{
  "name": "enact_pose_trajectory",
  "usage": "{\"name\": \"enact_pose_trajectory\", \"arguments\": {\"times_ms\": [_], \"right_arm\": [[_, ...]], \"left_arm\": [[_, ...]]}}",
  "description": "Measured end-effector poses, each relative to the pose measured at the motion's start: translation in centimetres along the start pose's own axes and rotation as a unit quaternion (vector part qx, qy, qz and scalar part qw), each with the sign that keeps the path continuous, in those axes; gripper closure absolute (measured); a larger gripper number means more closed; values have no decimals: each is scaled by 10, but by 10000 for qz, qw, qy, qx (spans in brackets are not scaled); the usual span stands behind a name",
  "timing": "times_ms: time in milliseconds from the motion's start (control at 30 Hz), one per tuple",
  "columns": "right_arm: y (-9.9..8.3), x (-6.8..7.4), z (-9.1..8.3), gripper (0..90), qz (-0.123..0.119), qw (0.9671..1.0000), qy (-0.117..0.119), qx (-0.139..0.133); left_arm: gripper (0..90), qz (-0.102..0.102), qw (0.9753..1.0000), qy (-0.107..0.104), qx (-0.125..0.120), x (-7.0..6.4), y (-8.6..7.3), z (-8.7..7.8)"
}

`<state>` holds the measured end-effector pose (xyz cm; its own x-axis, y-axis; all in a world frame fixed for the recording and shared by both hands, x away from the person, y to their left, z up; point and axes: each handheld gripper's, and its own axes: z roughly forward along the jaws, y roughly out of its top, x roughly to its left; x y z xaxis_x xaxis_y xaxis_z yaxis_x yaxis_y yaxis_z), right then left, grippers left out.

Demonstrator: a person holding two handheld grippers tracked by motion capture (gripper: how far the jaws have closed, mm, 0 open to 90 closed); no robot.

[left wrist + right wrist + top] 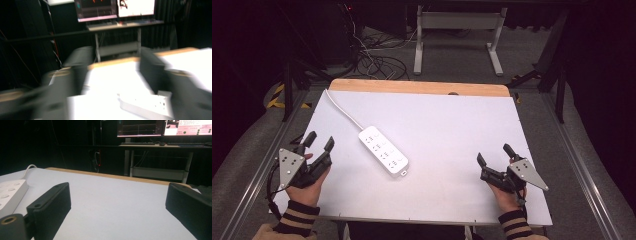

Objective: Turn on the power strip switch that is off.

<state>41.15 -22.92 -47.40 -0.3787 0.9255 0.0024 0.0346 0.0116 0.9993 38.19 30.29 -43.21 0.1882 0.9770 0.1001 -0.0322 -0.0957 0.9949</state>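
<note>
White power strip point(383, 150) lay mid-table point(452, 120), left gripper point(319, 141) to its left, right gripper point(494, 153) to its right, both gaped apart, empty.

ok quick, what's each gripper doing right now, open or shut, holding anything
Left gripper: open, holding nothing, beside the white oblong plastic power strip.
Right gripper: open, holding nothing.

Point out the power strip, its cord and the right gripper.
power strip point(383, 150): high view, middle of its socket face.
cord point(343, 110): high view, mid-length on the table.
right gripper point(495, 154): high view, midway between its open fingertips.
</note>
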Motion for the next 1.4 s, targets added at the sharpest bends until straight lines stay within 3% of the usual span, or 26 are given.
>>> {"name": "enact_pose_trajectory", "arguments": {"times_ms": [33, 100, 167, 367, 667, 800, 1400], "right_arm": [[0, 0, 0, 66, 8, 10000, 4, -7], [0, 0, 0, 66, 21, 10000, -2, 5], [0, 0, 1, 66, -10, 10000, 10, -9], [0, 1, 2, 67, -18, 10000, 19, -11], [0, 1, 3, 67, -25, 10000, 50, -38], [0, 1, 3, 67, -28, 10000, 47, -33], [0, 2, 3, 67, -29, 10000, 52, -16]], "left_arm": [[74, 72, 10000, 29, 56, 0, -1, 3], [5, 41, 10000, 39, 18, -1, -4, 5], [1, -18, 9999, 66, -111, 0, -5, 3], [1, -56, 9999, 125, -54, 1, -6, 3], [3, -84, 9999, 49, -36, -1, -6, 3], [8, -260, 9996, -65, -13, 1, -7, 4], [10, -220, 9997, -84, 28, 1, -8, 5]]}}
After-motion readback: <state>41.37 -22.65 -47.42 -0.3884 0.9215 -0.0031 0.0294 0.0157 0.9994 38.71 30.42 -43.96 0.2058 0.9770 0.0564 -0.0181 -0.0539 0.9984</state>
